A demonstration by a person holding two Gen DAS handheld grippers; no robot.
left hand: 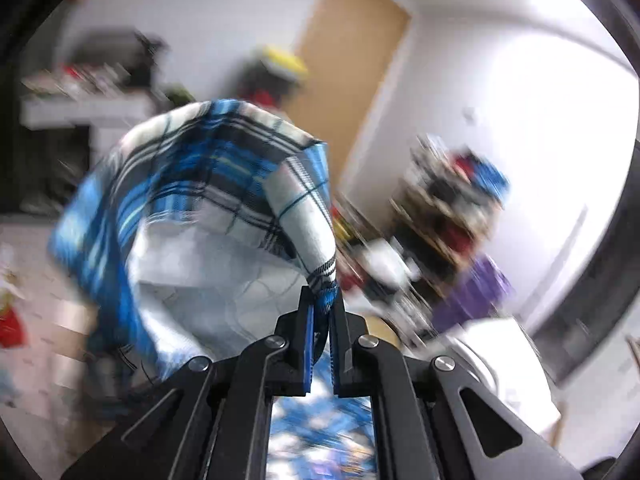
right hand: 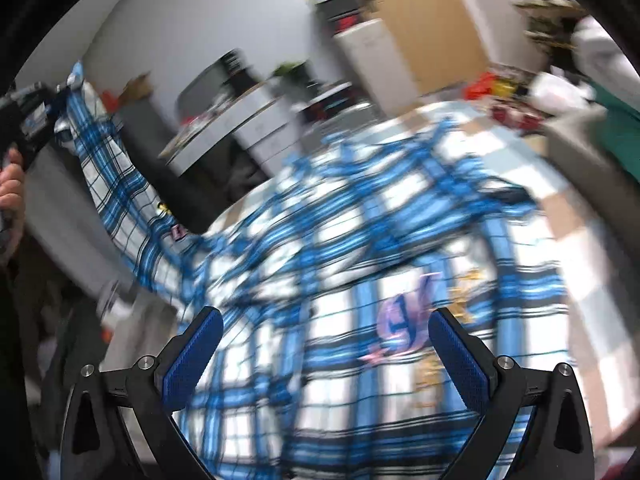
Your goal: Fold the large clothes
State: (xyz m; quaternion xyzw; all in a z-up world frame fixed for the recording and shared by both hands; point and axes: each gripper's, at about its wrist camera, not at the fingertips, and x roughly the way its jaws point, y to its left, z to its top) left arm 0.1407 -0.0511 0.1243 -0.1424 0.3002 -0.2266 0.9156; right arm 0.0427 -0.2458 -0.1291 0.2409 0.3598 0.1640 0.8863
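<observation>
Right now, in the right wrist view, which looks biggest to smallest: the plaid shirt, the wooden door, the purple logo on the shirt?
1. Plaid shirt, filling most of the picture.
2. Wooden door, though it stands far back, so its real size is surely larger.
3. Purple logo, a small patch on the shirt.

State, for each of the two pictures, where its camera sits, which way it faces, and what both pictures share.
Left wrist: sits behind the left gripper, facing a wall and door; fingers shut on the plaid shirt.
Right wrist: sits behind the open right gripper, facing down at the shirt; a hand shows at left.
Shared: the shirt and left gripper.
</observation>
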